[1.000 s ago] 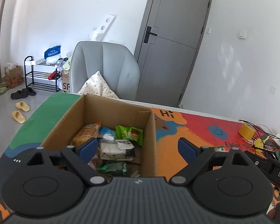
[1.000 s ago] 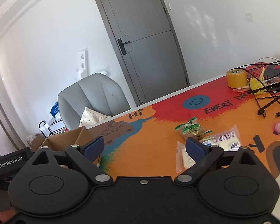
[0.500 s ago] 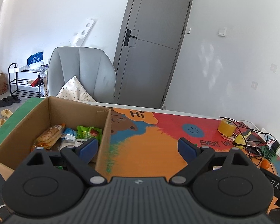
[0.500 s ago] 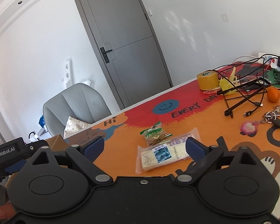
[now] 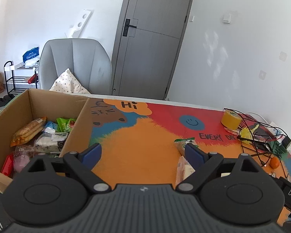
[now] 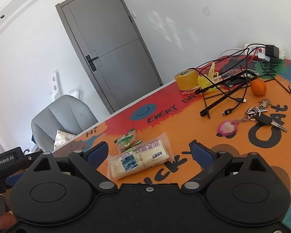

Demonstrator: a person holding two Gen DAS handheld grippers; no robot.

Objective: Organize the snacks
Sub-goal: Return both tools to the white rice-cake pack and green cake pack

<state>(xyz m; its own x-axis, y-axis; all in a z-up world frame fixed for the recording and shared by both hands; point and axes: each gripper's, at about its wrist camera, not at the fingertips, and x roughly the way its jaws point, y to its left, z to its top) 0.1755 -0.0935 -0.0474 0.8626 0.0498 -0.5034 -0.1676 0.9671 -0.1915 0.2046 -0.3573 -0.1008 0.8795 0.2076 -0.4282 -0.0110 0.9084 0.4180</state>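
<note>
step: reach for cake pack (image 6: 139, 160) mid-table | right gripper (image 6: 149, 153) wide, empty | left gripper (image 5: 141, 154) wide, empty | next: straddle pack, close, carry to box (image 5: 78, 120)

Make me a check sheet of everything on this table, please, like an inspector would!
Surface: colourful cartoon table mat with a smiley and "EVERY DAY" lettering.
Job's things: cardboard box at the left, already holding several snack packets; a white cake packet and a green-topped snack packet lie touching on the mat.
Clutter: yellow tape roll, orange fruit, keys with a pink keychain, black stand.
Claws: left claw open and empty; right claw open, with the cake packet ahead between its fingers, untouched.
Cables: black cables tangled, running to a power strip.
Surroundings: grey door, grey chair with a cushion, shoe rack.
</note>
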